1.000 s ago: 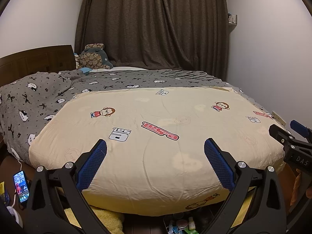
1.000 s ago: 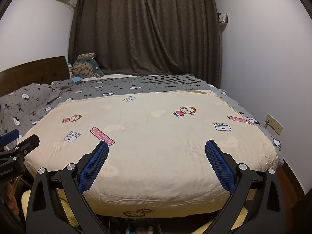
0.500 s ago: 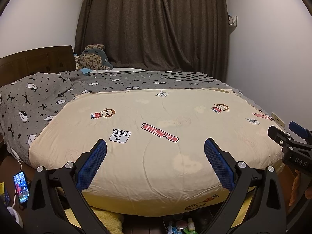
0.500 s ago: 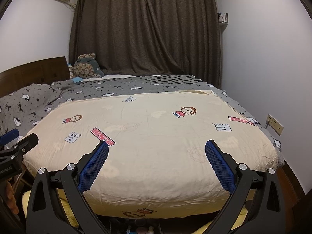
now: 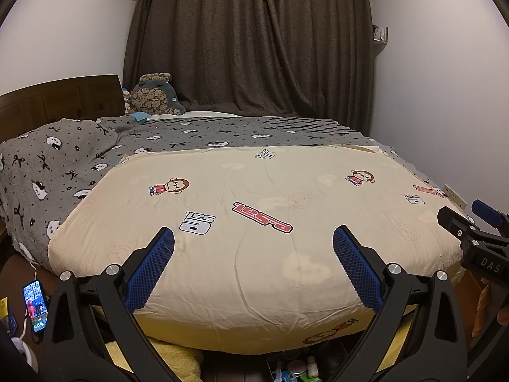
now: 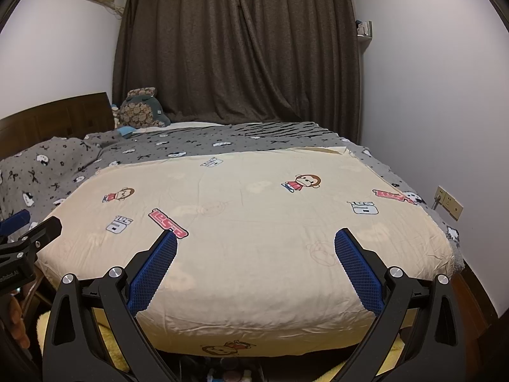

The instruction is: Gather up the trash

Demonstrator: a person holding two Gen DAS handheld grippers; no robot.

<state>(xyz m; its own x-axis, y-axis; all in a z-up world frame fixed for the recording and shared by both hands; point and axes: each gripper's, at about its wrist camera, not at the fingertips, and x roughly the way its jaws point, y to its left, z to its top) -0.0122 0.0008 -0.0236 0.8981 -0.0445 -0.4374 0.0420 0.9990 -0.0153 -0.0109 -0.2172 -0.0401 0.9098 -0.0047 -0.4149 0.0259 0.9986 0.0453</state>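
Trash, maybe the small bottles [image 5: 303,370], lies under the cream quilt [image 5: 254,222]; left gripper [image 5: 253,238] and right gripper [image 6: 255,238] hover spread wide before the quilt, holding nothing.

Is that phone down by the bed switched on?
On. The phone, seen in the left wrist view, shows a bright, colourful screen, with a white cable beside it.

Smooth cream cloth quilt [image 5: 254,222], fuzzy grey blanket [image 5: 63,165], wooden headboard [image 5: 63,98].
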